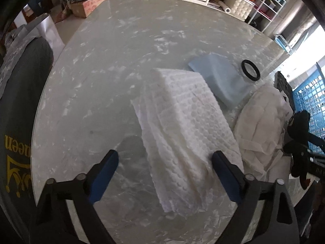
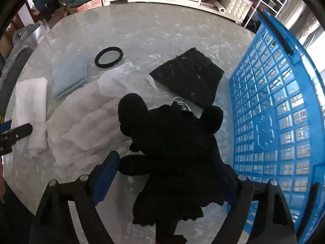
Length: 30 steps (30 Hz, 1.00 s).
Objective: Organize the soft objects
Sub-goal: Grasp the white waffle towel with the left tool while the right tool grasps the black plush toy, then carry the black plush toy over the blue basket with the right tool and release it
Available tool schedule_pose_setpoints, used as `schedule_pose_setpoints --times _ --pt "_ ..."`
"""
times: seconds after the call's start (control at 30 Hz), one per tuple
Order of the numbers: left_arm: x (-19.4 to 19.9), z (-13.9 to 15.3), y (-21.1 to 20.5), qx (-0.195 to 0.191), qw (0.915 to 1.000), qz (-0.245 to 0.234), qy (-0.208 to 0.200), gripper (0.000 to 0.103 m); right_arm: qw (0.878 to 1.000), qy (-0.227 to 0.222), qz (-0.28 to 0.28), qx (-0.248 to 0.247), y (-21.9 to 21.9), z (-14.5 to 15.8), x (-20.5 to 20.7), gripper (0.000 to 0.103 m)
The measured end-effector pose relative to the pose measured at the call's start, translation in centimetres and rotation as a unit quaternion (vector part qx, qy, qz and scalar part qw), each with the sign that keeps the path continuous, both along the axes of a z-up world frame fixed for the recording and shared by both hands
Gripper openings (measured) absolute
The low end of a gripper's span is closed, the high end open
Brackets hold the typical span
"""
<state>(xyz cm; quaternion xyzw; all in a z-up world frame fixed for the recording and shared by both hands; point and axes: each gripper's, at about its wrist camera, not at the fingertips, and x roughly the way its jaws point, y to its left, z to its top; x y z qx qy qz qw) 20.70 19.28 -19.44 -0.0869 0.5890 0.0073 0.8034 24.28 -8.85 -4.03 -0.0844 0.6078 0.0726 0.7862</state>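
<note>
Plush [image 2: 174, 148] black, hangs btwn right gripper [image 2: 168, 174] fingers, which we judge clamped on it | blue basket [image 2: 284, 101] just to its right, so we swing rightward | left gripper [image 1: 164, 174] fingers wide, straddling white foam pad [image 1: 182, 126] on table [image 1: 121, 46], long axis running away from fingers.

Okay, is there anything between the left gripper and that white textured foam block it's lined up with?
Nothing visible. The left gripper is open, and the white foam block already reaches in between its fingers, close to the right-hand one. Only bare marble table lies around it; the blue pad and crumpled white plastic sit behind and beside.
</note>
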Motion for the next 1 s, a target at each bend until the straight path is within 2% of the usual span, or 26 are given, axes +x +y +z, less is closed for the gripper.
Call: schedule_pose_setpoints --times 0.07,0.13,0.27,0.43,0.53,0.67,0.73,0.83,1.0 --pt "0.0 0.3 -0.1 -0.005 1.0000 -0.006 -0.002 0.076 1.000 0.004 -0.008 0.010 -0.7 0.0 0.5 0.084" --pt "0.0 0.6 -0.5 -0.014 0.9997 -0.018 -0.008 0.058 1.000 0.009 -0.014 0.018 -1.5 0.2 0.7 0.081" --pt "0.3 0.5 -1.4 -0.024 0.9991 -0.030 -0.016 0.050 1.000 0.012 -0.017 0.023 -1.8 -0.2 0.7 0.070" --pt "0.1 0.7 -1.2 -0.047 0.9985 -0.024 -0.018 0.032 0.999 0.011 -0.020 0.023 -2.8 -1.0 0.8 0.057" --pt "0.1 0.9 -1.1 -0.059 0.9979 -0.023 -0.018 0.026 1.000 0.008 -0.015 0.016 -2.7 -1.2 0.3 0.051" --pt "-0.1 1.3 -0.9 -0.064 0.9974 -0.023 -0.022 0.021 1.000 0.002 -0.002 0.011 -1.7 -2.3 -0.1 0.046" --pt "-0.4 1.6 -0.7 -0.068 0.9972 -0.023 -0.024 0.020 1.000 0.002 -0.001 0.013 -1.6 -1.8 -0.8 0.044" --pt "-0.8 1.9 0.0 -0.073 0.9968 -0.021 -0.025 0.019 1.000 0.001 0.002 0.018 -0.6 -2.4 -0.8 0.042" --pt "-0.8 2.2 -0.1 -0.073 0.9967 -0.023 -0.026 0.019 1.000 -0.009 0.011 0.014 -0.5 -0.7 -2.4 0.041"
